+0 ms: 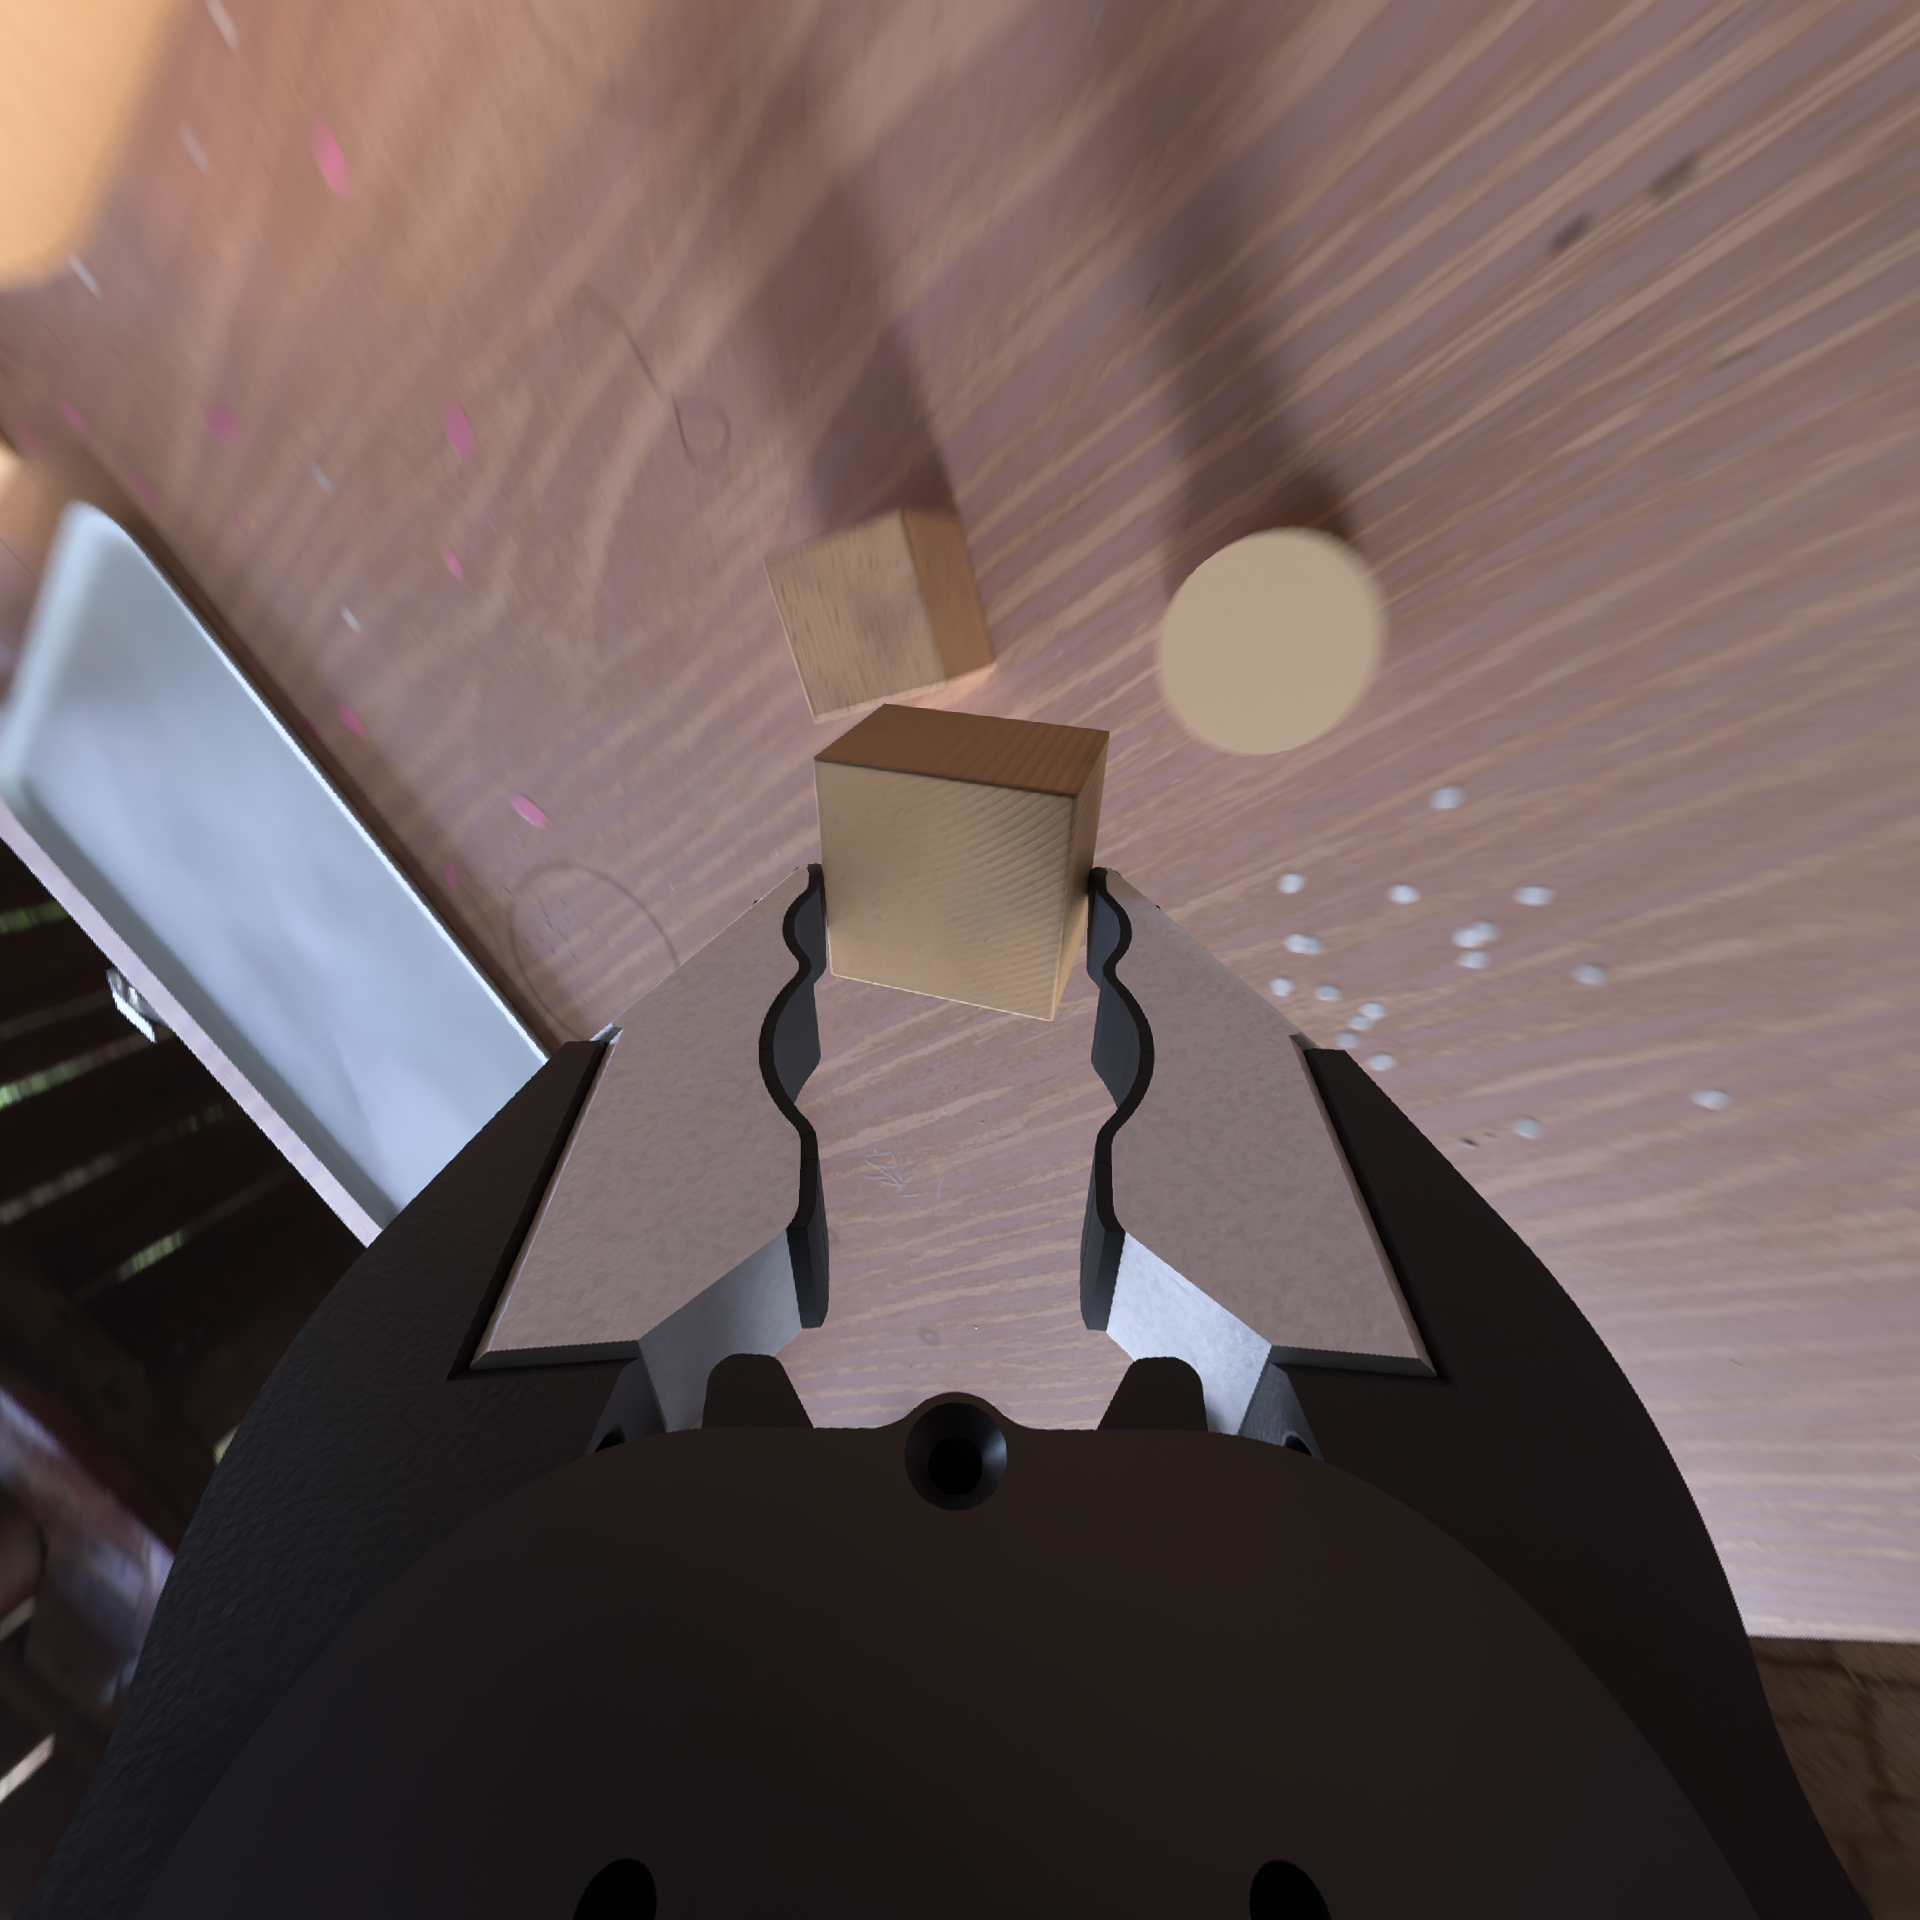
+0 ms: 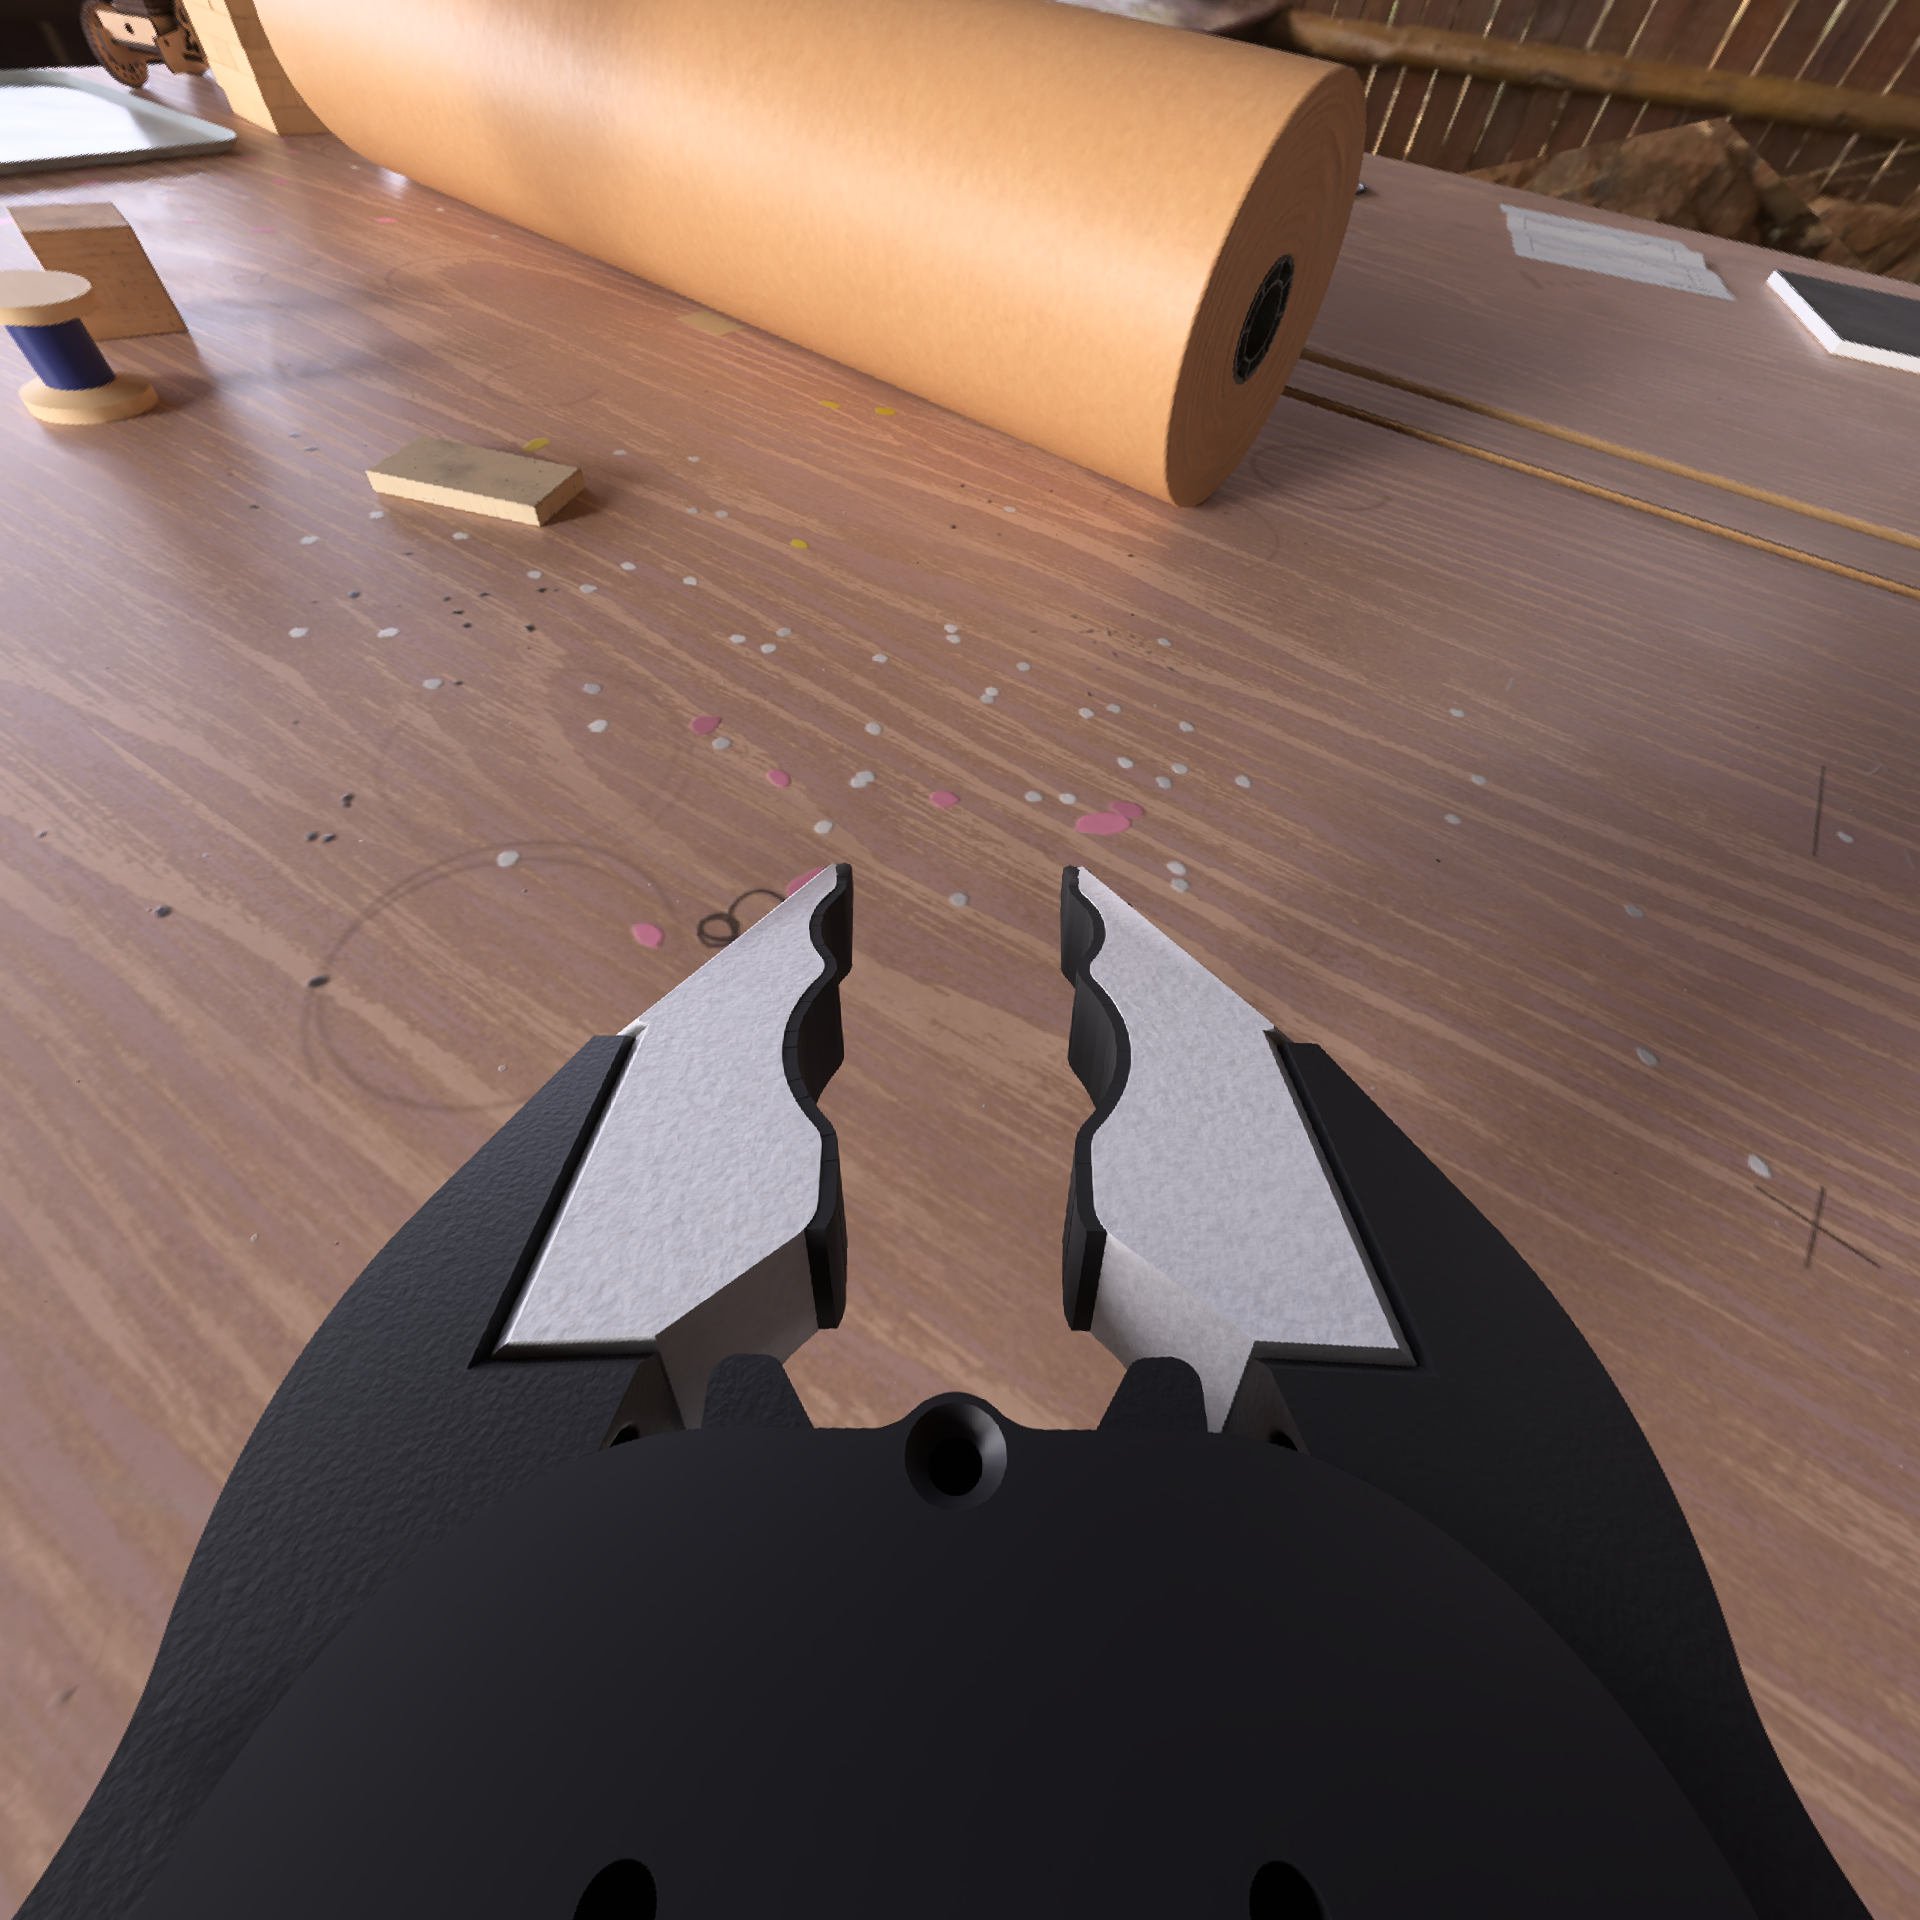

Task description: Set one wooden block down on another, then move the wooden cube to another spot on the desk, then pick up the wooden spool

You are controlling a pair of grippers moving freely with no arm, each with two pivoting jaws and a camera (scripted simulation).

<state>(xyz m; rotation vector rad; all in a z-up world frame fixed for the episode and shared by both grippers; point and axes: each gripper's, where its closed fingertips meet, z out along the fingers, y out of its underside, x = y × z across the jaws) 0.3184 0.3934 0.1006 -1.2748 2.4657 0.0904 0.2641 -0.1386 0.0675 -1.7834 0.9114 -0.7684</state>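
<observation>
Surface: a reddish wood-grain desk [image 2: 1351, 935], flecked with white and pink paint spots and faint pencil rings; dark slatted walls behind.

Item 1: left gripper [image 1: 954, 883], pointing down, its 2 fingertips closed on the near end of a wooden block [image 1: 951, 868] held clear of the desk.

Item 2: second wooden block [image 1: 878, 608], resting just beyond the fingertips, blurred.

Item 3: wooden spool [image 1: 1270, 639], beyond and right of the fingertips, seen end-on; blue thread shows in the right wrist view.

Item 4: right gripper [image 2: 956, 883], parted, holding nothing, above bare desk.

Item 5: flat wooden slab [image 2: 476, 480], beyond and left of the right fingers.

Item 6: large kraft paper roll [image 2: 831, 208], far beyond them.

Item 7: white tray [image 1: 239, 862], left of the left fingers.

Risk: the grip is shallow, so the held block may pivot or slip. Lowered off-centre, it could tip off the lower block, or nudge the spool.
</observation>
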